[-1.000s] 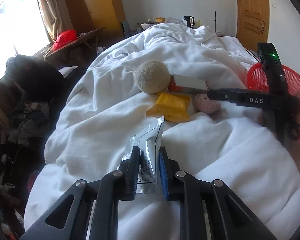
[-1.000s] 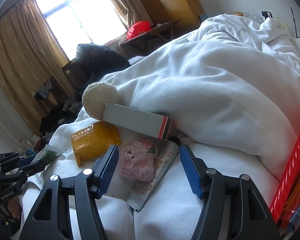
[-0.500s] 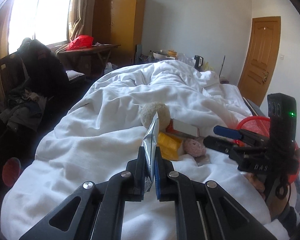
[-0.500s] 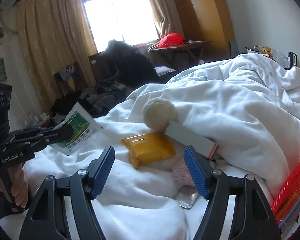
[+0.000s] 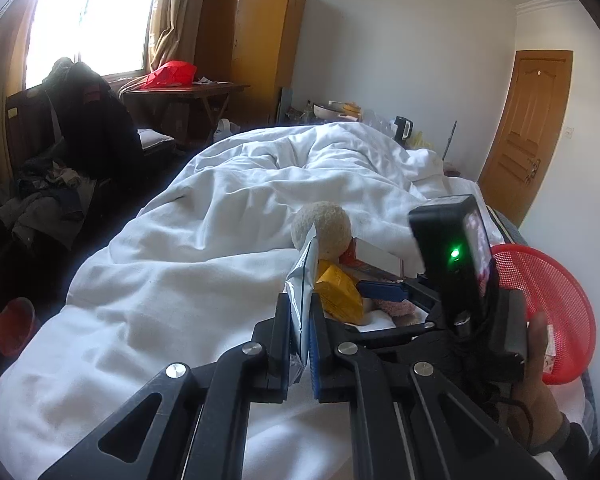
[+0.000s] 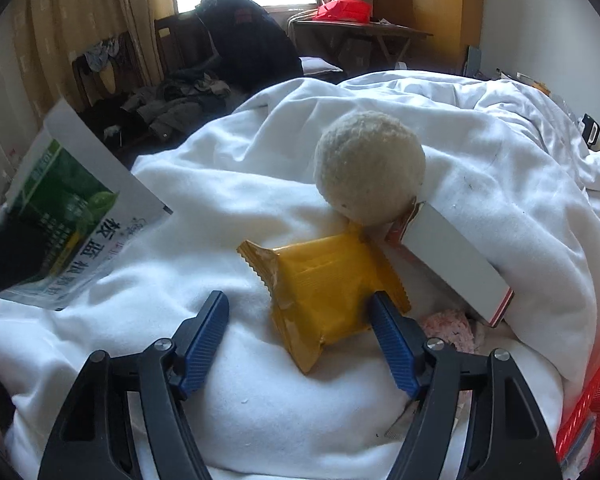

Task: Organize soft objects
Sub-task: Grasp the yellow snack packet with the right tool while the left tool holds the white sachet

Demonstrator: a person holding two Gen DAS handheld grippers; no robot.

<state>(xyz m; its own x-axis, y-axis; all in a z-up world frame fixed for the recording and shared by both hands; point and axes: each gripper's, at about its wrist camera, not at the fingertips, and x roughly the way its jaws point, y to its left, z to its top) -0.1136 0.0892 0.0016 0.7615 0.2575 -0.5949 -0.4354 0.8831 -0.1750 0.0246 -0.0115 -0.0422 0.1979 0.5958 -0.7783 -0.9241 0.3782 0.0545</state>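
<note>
Sachet [image 5: 301, 280], silver-backed and green-printed, sits clamped in your left hand-held gripper [image 5: 300, 344] at lower centre, lifted off the bed [image 5: 180, 264], while your right hand-held gripper [image 6: 300, 336], jaws apart, straddles the yellow packet [image 6: 324, 292], probably your next grasp, red basket [image 5: 548, 300] likely destination.

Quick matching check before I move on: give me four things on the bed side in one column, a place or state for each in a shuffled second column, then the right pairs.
Things:
1. green-and-white sachet
2. yellow packet
3. cream fuzzy ball
4. red mesh basket

Places or states:
A. at the bed's right edge, beside the right gripper
B. lies on the white duvet between open blue fingers
C. clamped in the left gripper, lifted off the duvet
D. rests against the end of the long white box

Pairs: 1-C, 2-B, 3-D, 4-A
</note>
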